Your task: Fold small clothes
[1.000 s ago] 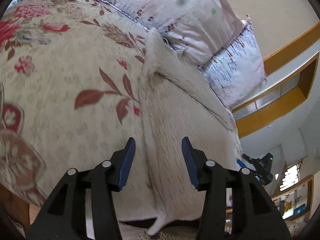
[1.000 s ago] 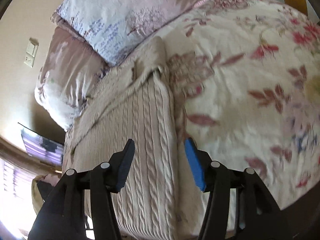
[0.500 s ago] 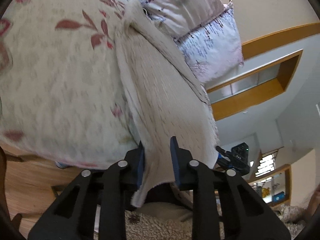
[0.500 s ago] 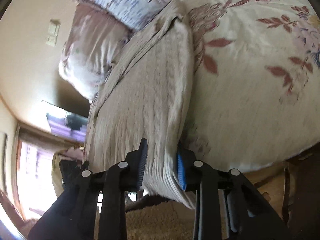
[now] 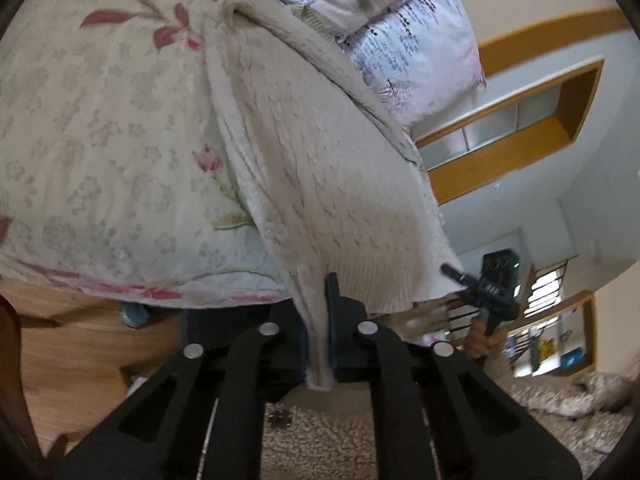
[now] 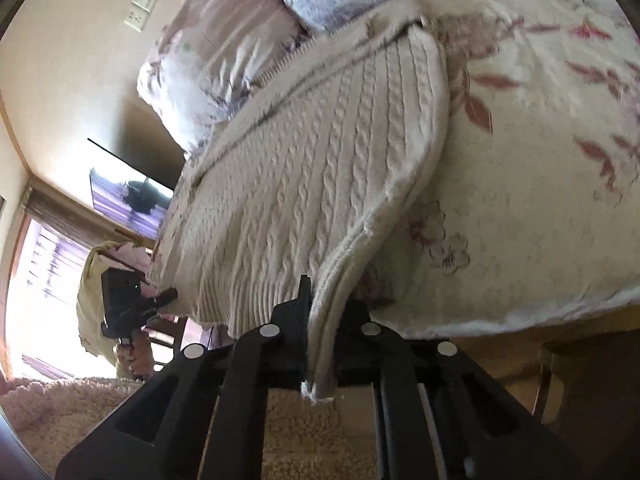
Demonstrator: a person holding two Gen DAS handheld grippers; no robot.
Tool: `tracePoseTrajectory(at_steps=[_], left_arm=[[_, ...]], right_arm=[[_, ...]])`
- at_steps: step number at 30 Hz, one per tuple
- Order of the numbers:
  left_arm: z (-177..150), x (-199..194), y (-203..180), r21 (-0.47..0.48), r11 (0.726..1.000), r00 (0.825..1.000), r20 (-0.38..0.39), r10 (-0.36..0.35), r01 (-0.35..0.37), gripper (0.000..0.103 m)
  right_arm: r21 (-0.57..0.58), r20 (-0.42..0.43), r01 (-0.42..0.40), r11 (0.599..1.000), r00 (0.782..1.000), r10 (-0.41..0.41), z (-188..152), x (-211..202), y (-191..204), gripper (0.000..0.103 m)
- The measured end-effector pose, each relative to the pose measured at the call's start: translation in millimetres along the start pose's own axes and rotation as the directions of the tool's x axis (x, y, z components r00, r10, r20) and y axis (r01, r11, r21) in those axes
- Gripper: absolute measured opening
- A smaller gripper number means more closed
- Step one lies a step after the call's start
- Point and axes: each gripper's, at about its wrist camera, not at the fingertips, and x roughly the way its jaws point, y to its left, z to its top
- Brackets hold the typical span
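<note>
Closed since earlier frame: left gripper (image 5: pixel 318 320) and right gripper (image 6: pixel 324 320) now clamped on sweater (image 5: pixel 320 152) hem corners, lower centre. Ready to lift and fold toward pillows (image 5: pixel 420 52).

A sweater (image 5: pixel 320 152) lies on the bed (image 5: pixel 100 140), before pillows (image 5: pixel 420 48).

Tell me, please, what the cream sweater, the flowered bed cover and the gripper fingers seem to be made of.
Cream sweater: a thick knit, probably wool or acrylic; cable ribs and a fuzzy edge show.
Flowered bed cover: soft matte printed fabric, perhaps cotton; it looks padded.
Left gripper and right gripper: matte black rigid fingers, likely plastic, with metal pins; the left shows a blue pad, maybe rubber. Both are shut on the hem.
</note>
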Motion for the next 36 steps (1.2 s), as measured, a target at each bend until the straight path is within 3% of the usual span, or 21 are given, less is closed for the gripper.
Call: tracePoseTrajectory(at_steps=[4, 10, 16, 20, 25, 36], left_arm=[[13.0, -12.8, -11.1, 0.058, 0.998, 0.998, 0.071, 0.003, -0.007, 0.006], [47.9, -30.2, -29.9, 0.129, 0.986, 0.980, 0.186, 0.076, -0.101, 0.006], [98.6, -40.9, -44.2, 0.125, 0.972, 0.933, 0.327, 0.149, -0.199, 0.006], [128.0, -42.9, -46.2, 0.106, 0.967, 0.914, 0.365, 0.180, -0.233, 0.006], [157.4, -36.3, -58.3, 0.132, 0.950, 0.893, 0.397, 0.212, -0.284, 0.006], [217.6, -15.5, -65.7, 0.121, 0.935, 0.871, 0.420, 0.256, -0.334, 0.006]], right_arm=[[-0.050, 0.129, 0.026, 0.998, 0.991, -0.020, 9.6, -17.2, 10.4, 0.008], [-0.105, 0.343, 0.107, 0.989, 0.937, -0.065, 32.4, -39.2, 25.5, 0.008], [-0.147, 0.482, 0.226, 0.963, 0.866, -0.130, 57.1, -37.0, 40.3, 0.008], [-0.158, 0.521, 0.269, 0.950, 0.840, -0.151, 73.3, -35.8, 48.7, 0.008], [-0.171, 0.536, 0.286, 0.943, 0.830, -0.155, 96.4, -34.7, 57.4, 0.008], [-0.177, 0.530, 0.328, 0.928, 0.826, -0.191, 150.9, -15.7, 63.5, 0.008]])
